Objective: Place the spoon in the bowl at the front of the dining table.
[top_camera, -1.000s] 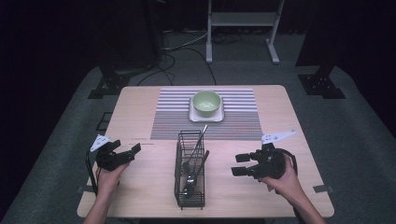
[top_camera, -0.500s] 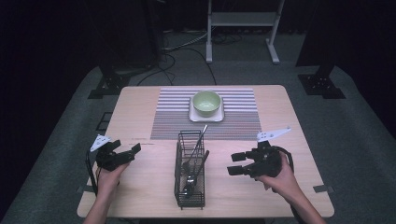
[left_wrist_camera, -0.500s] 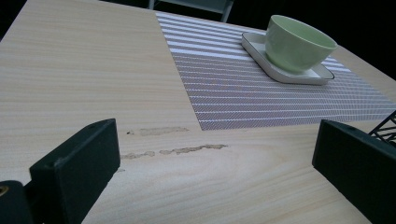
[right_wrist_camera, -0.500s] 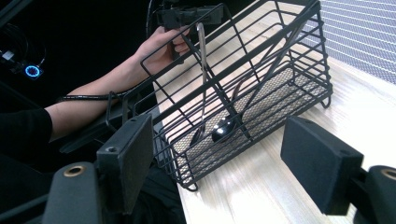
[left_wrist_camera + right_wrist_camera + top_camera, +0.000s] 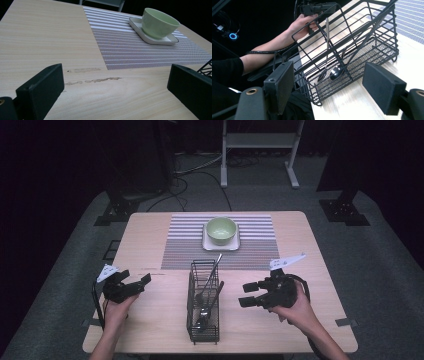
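Item one: a black wire basket [image 5: 203, 301] at the front middle of the desk [image 5: 150, 235], lying between the two grippers, holding a few pieces of cutlery [image 5: 207, 292]; one long handle pokes up past its far rim, and a spoon [image 5: 336, 72] rests on the mesh bottom. Item two: a striped placemat [image 5: 185, 242] beyond the basket, carrying a white square plate [image 5: 206, 243] with a green bowl [image 5: 221, 230] on it; the bowl looks empty. Item three: right gripper [image 5: 248, 294], just beside the basket's right side and pointed at it, jaws wide apart with nothing between them, apart from the wire. Item four: left gripper [image 5: 140, 282], resting near the desk's left front, well apart from the basket, jaws likewise spread and empty, facing toward the placemat. Status, as a judgement: the work appears to be barely begun; every utensil sits in the basket and none lies by the bowl. What is left seems to be the whole job: reaching in, gripping a handle, lifting it out.
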`<state>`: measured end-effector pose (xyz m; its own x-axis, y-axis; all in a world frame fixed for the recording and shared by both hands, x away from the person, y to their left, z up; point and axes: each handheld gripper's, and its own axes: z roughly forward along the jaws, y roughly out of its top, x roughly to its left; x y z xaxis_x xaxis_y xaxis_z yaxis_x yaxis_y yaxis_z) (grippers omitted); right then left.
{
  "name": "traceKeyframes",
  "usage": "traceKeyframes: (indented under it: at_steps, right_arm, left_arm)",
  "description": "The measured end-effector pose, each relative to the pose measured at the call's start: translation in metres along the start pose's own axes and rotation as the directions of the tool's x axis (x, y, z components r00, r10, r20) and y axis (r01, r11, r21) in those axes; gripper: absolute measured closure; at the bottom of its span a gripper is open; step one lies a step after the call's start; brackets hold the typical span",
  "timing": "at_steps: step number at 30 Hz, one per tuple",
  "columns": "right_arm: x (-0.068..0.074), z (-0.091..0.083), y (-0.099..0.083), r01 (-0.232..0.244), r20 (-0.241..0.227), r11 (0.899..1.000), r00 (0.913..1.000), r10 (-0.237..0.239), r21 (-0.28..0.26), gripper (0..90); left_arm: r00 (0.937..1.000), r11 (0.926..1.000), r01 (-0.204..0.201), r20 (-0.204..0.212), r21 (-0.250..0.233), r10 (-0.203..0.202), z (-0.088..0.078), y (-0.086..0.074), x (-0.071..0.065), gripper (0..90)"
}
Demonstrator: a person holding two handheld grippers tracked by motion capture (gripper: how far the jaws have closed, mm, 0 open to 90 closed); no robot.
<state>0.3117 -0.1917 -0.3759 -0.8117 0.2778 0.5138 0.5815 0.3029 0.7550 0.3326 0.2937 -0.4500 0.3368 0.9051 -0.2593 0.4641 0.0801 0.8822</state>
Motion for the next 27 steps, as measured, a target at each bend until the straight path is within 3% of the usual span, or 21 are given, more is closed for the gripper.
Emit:
traceKeyframes:
  at_steps: [27]
  right_arm:
    - [0.007,0.014,0.017,0.011,-0.032,0.999,0.9994,-0.010,0.030,24.5]
  left_arm:
    - [1.0000,1.0000,-0.001,0.000,-0.001,0.001,0.000,0.000,0.000,0.0]
